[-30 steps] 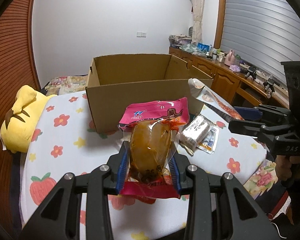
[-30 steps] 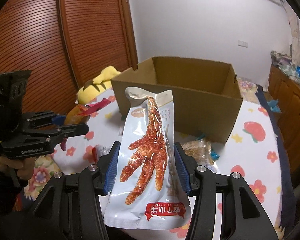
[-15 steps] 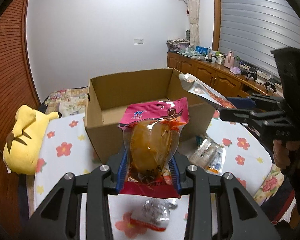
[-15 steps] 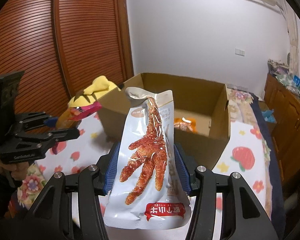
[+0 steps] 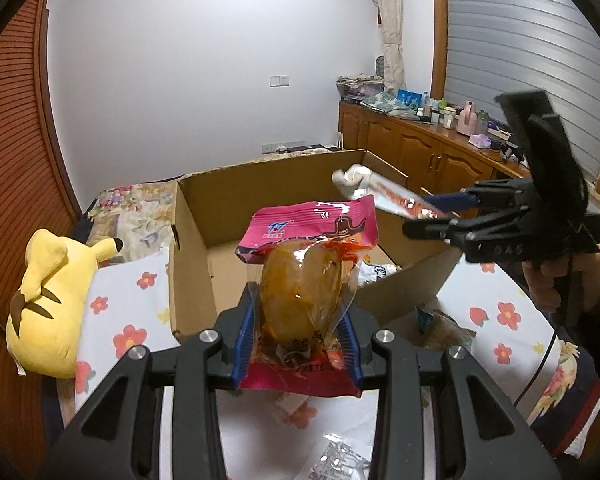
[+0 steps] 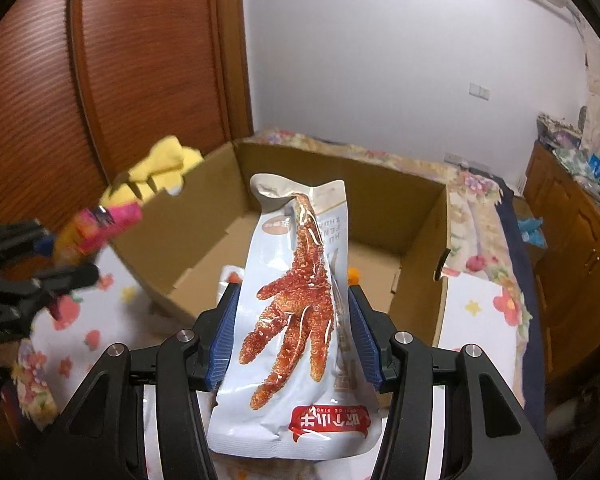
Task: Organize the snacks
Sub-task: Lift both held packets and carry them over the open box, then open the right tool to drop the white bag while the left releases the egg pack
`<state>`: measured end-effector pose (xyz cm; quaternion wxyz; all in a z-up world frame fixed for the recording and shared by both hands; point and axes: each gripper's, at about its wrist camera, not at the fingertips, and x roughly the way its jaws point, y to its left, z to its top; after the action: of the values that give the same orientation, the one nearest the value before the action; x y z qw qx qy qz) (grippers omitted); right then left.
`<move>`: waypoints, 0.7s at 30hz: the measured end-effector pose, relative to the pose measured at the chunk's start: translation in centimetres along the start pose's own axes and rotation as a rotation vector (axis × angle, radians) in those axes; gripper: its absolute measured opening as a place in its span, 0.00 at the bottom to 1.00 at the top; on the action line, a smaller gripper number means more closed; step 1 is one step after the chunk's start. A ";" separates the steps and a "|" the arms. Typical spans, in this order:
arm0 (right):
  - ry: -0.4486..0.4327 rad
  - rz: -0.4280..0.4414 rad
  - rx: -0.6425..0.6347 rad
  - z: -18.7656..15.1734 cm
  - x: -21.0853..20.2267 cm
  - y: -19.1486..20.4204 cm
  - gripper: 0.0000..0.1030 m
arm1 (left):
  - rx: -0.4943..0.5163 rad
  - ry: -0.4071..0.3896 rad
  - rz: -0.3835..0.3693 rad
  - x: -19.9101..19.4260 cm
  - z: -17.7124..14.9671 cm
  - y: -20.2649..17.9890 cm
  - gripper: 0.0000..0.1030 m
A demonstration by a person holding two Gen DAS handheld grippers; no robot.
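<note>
My left gripper (image 5: 298, 340) is shut on a pink packet with an orange-brown snack (image 5: 304, 280) and holds it above the near wall of the open cardboard box (image 5: 192, 264). My right gripper (image 6: 292, 336) is shut on a white chicken-foot packet (image 6: 300, 308) and holds it over the box (image 6: 416, 220) from the other side. In the left wrist view the right gripper (image 5: 432, 212) reaches in with that packet (image 5: 380, 190) over the box's right wall. A few packets lie inside the box (image 5: 376, 270).
A flower-print cloth (image 5: 132, 292) covers the surface under the box. A yellow plush toy (image 5: 48, 292) lies at its left. Loose snack packets lie on the cloth by the box (image 5: 444, 328) and near me (image 5: 340, 460). Wooden cabinets (image 5: 420, 152) stand at the right.
Both grippers have risen and moved toward the box with their packets; the box's inside now shows in both views. The right gripper now reaches over the box's wall.
</note>
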<state>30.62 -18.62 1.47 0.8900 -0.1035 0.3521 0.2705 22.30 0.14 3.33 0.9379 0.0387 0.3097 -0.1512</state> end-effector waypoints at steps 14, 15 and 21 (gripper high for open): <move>0.133 -0.005 -0.063 0.0 2.8 -0.3 0.53 | 0.002 0.032 -0.012 2.6 1.0 0.3 0.35; 0.133 -0.005 -0.059 0.0 2.8 -0.5 0.54 | 0.003 0.035 -0.013 2.8 1.2 0.3 0.35; 0.133 0.014 -0.029 0.1 2.8 -1.1 0.61 | 0.001 0.063 -0.024 4.6 1.9 0.5 0.35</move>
<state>32.98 -18.30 -0.36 0.8613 -0.1316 0.4072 0.2741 27.07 -0.92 2.11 0.9259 0.0401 0.3394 -0.1612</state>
